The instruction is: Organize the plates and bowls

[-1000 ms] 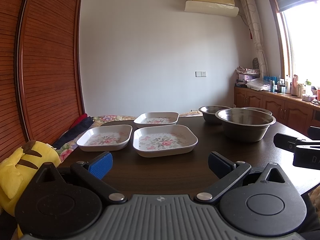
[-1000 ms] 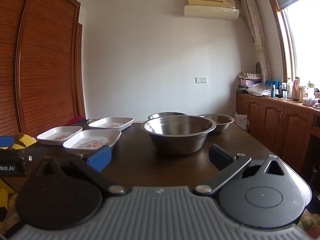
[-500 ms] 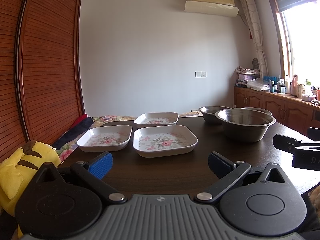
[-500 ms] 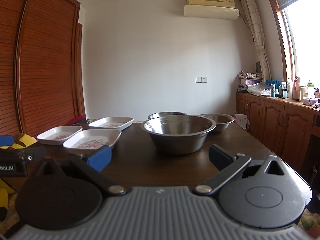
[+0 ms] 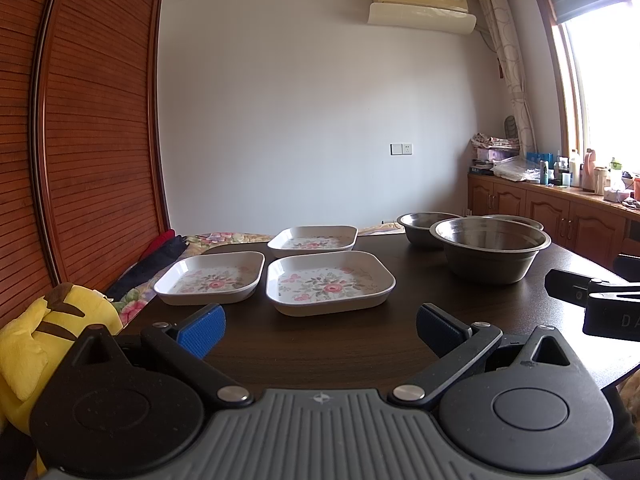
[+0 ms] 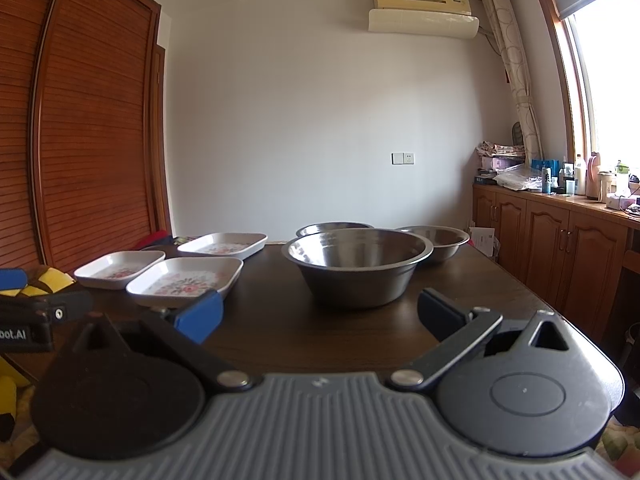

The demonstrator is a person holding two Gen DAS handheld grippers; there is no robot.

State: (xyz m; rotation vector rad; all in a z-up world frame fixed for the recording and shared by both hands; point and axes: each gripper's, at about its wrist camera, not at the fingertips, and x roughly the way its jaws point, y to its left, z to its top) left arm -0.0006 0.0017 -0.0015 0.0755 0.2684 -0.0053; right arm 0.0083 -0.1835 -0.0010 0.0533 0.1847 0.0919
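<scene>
Dark brown wooden table [image 5: 320, 344] carries three white square floral plates and three round steel bowls, none stacked yet. Nearest floral plate [image 5: 330, 282] sits just ahead of the left gripper [image 5: 318, 330]; second plate [image 5: 210, 278] lies just beside it to the left, third plate [image 5: 313, 238] behind. Largest steel bowl [image 6: 358, 264] stands ahead of the right gripper [image 6: 318, 318], two smaller steel bowls [image 6: 438, 240] behind it. Both grippers hover low near the table's front edge, jaws apart, holding nothing.

Risks, as judgement: plate rims look shallow and glossy, so a pinch on one rim may slip or tip the plate; steel bowl walls are smooth and could rotate out of the pads. Second plate lies near the left table edge; a push could slide it off toward the yellow plush toy [image 5: 36, 344].

Room: bare tabletop between plates and bowls, and along the front.
</scene>
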